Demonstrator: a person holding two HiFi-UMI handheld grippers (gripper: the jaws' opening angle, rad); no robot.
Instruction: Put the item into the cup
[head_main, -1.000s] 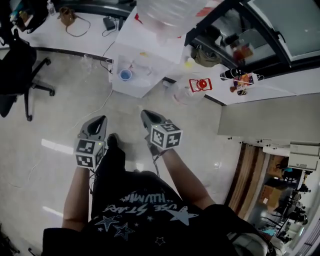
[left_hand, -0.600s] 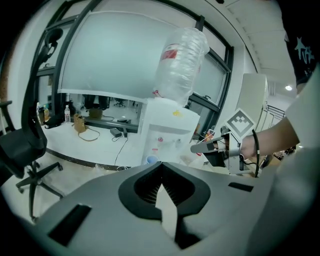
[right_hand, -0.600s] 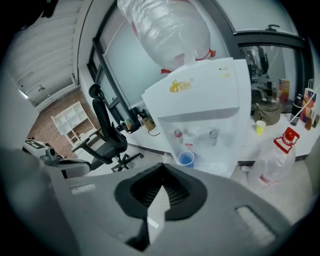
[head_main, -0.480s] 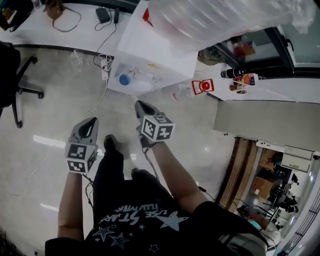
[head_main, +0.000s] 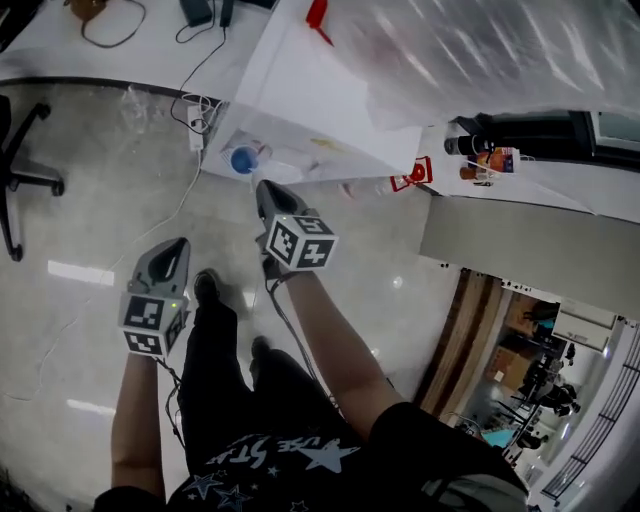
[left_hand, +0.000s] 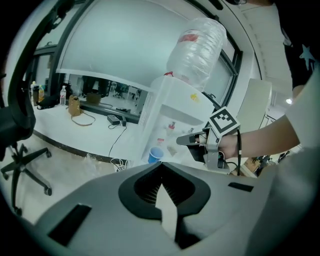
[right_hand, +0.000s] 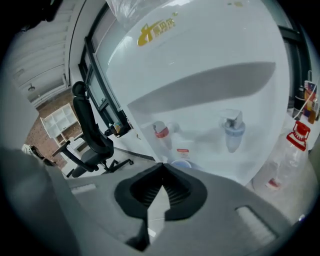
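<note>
A small blue cup (head_main: 243, 160) stands in the bay of a white water dispenser (head_main: 320, 100), under its red tap (right_hand: 161, 132) and blue tap (right_hand: 233, 131). A large clear bottle (left_hand: 197, 50) tops the dispenser. My right gripper (head_main: 263, 187) is shut, holds nothing, and points at the cup from just short of it; the cup's rim (right_hand: 181, 163) shows right above its jaws. My left gripper (head_main: 180, 245) hangs lower and further back over the floor, shut and holding nothing. In the left gripper view, the cup (left_hand: 155, 154) and the right gripper (left_hand: 187, 141) lie ahead.
An office chair (head_main: 20, 170) stands at the left. A power strip (head_main: 197, 130) and cables lie on the floor by the dispenser. A clear plastic bottle with a red label (right_hand: 295, 145) stands to the dispenser's right. A desk (head_main: 100, 40) runs along the back wall.
The right gripper has moved forward and now sits close to the blue cup. The left gripper has stayed low over the floor. The head view has come nearer the dispenser.
</note>
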